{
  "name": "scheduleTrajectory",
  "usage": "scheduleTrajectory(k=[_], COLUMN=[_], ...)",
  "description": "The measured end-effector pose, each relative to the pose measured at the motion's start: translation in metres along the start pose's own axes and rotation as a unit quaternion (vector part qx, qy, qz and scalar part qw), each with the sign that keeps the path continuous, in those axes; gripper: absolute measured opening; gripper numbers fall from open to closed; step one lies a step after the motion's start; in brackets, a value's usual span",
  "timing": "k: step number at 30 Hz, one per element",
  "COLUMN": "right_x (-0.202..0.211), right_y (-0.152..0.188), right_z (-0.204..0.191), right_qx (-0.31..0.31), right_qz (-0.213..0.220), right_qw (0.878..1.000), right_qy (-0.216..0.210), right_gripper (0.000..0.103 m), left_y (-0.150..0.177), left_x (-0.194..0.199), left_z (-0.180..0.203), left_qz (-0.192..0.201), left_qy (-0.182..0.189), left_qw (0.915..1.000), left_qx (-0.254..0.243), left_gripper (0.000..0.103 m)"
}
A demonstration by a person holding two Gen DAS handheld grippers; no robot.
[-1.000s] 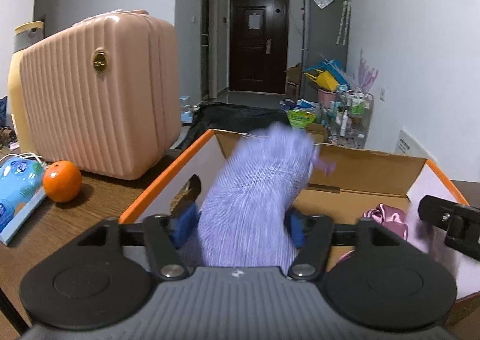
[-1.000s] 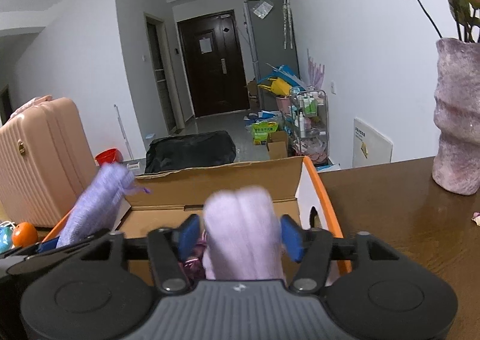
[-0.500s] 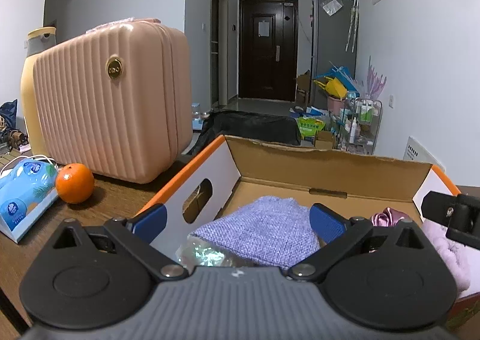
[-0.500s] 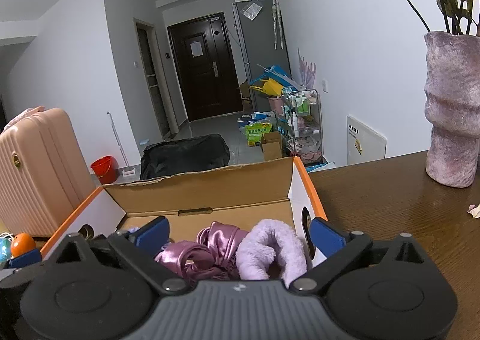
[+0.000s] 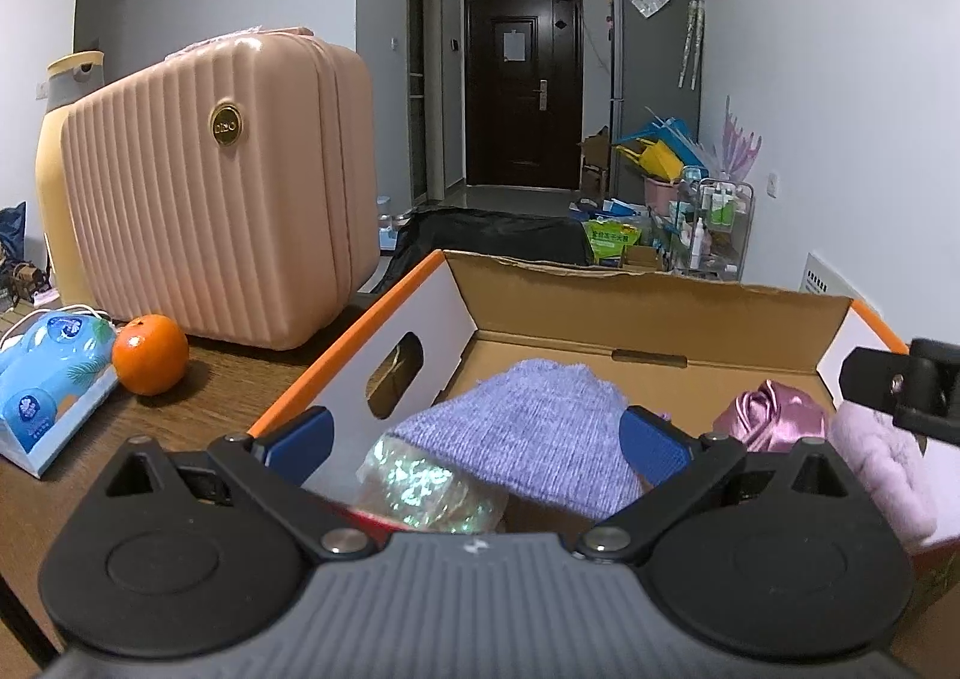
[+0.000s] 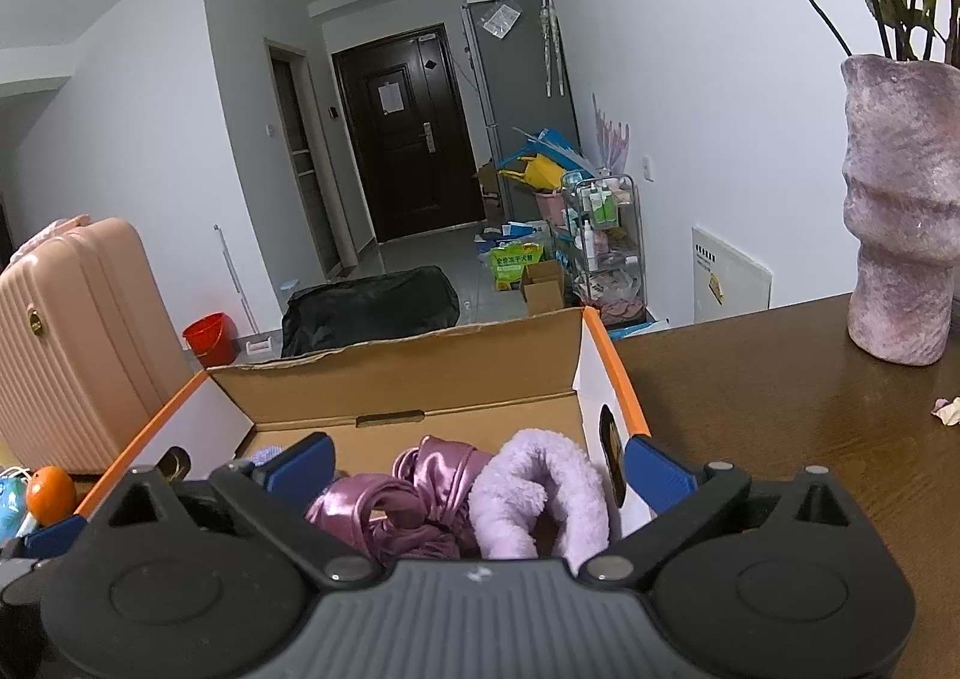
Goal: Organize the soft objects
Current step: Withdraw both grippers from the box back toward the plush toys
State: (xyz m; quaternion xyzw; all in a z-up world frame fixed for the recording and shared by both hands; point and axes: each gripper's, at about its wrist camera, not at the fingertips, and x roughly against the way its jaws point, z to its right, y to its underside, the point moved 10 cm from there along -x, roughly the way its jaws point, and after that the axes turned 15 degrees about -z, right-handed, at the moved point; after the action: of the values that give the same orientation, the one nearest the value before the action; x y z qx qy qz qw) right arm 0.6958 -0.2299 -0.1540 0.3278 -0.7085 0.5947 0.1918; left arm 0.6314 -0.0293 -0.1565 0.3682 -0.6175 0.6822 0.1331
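Note:
An open cardboard box (image 5: 648,313) with orange rims stands on the brown table; it also shows in the right wrist view (image 6: 396,379). In it lie a purple knit piece (image 5: 528,433), a shiny iridescent bag (image 5: 420,487), a pink satin cloth (image 5: 774,415) (image 6: 396,505) and a fluffy lilac piece (image 6: 540,487) (image 5: 882,469). My left gripper (image 5: 474,433) is open and empty above the knit piece. My right gripper (image 6: 474,463) is open and empty above the satin cloth and fluffy piece.
A pink ribbed suitcase (image 5: 216,187) stands left of the box, with an orange (image 5: 150,354) and a blue tissue pack (image 5: 48,379) in front of it. A purple vase (image 6: 900,211) with dried flowers stands on the table (image 6: 780,379) at the right.
Both grippers opened and let go: the purple knit piece and the fluffy lilac piece dropped into the box. Both grippers have drawn back slightly.

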Motion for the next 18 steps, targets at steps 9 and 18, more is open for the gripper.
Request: scheduleTrajectory(k=[9,18], right_x=[0.016,0.043], right_y=[0.016,0.032], right_z=[0.001,0.014], right_qx=[0.013,0.000], right_qz=[0.001,0.009], right_qw=[1.000,1.000], right_qy=[0.007,-0.002], right_gripper=[0.103,0.103], left_y=[0.016,0.028], left_x=[0.022,0.046], left_z=[-0.003,-0.020], left_qz=[0.018,0.027], left_qy=[-0.004,0.014], left_qw=[0.9997,0.9995], left_qx=[-0.018,0.008], left_gripper=[0.103,0.103])
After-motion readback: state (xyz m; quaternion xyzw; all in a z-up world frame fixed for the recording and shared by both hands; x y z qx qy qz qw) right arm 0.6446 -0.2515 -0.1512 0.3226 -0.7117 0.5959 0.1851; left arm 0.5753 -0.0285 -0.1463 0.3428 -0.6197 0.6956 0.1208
